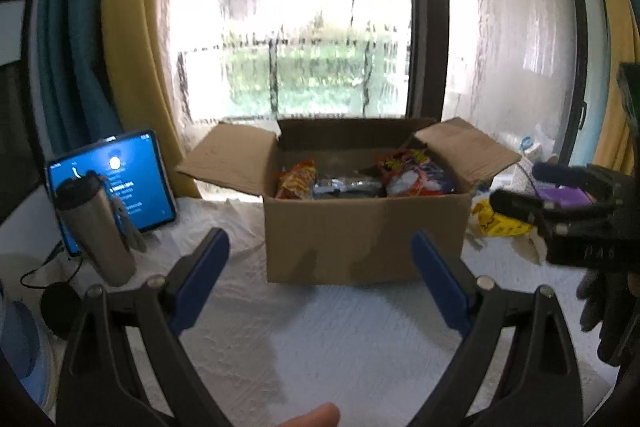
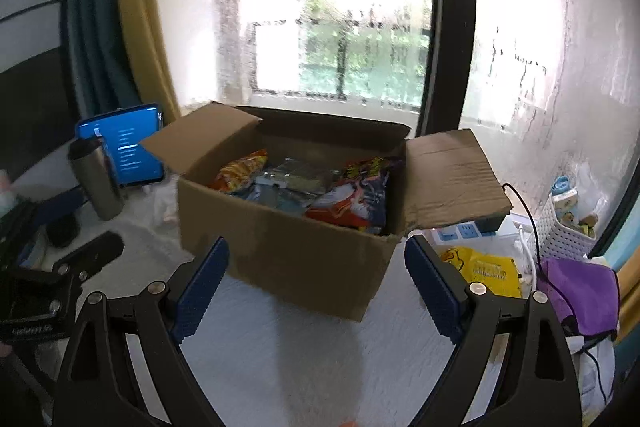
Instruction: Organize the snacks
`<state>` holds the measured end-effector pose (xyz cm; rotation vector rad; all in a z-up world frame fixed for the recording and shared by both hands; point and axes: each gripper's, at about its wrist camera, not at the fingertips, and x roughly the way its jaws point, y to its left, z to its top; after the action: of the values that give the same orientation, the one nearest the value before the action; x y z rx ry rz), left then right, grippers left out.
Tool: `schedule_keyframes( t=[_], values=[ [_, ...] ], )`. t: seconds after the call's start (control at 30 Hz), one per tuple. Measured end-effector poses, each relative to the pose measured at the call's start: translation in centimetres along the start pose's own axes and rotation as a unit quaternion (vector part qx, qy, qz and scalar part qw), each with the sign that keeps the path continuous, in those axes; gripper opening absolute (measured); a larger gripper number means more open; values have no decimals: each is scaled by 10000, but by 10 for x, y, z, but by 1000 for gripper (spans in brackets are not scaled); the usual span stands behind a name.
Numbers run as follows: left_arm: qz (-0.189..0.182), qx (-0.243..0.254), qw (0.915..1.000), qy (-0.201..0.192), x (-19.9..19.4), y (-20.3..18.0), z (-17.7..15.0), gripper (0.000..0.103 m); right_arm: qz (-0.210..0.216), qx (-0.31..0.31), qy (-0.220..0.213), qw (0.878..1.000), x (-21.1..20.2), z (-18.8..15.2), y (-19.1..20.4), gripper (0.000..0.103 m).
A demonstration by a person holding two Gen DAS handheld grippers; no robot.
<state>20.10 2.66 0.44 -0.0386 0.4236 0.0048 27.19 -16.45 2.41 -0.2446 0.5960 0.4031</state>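
Currently both grippers, left gripper (image 1: 320, 267) and right gripper (image 2: 316, 275), hover spread wide and empty just before the open brown cardboard box (image 2: 292, 251), where crinkly orange-red snack bags (image 2: 352, 195) already sit inside, flaps folded out for access.

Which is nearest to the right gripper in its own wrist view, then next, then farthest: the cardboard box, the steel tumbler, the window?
From the right gripper:
1. Cardboard box, directly ahead.
2. Steel tumbler, back left beside the tablet.
3. Window, behind everything.
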Motion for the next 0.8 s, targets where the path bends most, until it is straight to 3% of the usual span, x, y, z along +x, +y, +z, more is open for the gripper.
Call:
schedule_keyframes(
  t=[0.23, 0.33, 0.8],
  values=[
    [-52, -175, 9995, -267, -37, -8, -4, 94, -54, -177, -301, 9994, -40, -14, 6, 91],
    [42, -60, 9992, -393, -49, -15, -6, 94, -61, -125, -442, 9989, -54, -22, 4, 91],
    [-162, 192, 9952, -950, -110, -43, -29, 94, -288, 124, -870, 9957, -117, -66, 4, 91]
  ],
)
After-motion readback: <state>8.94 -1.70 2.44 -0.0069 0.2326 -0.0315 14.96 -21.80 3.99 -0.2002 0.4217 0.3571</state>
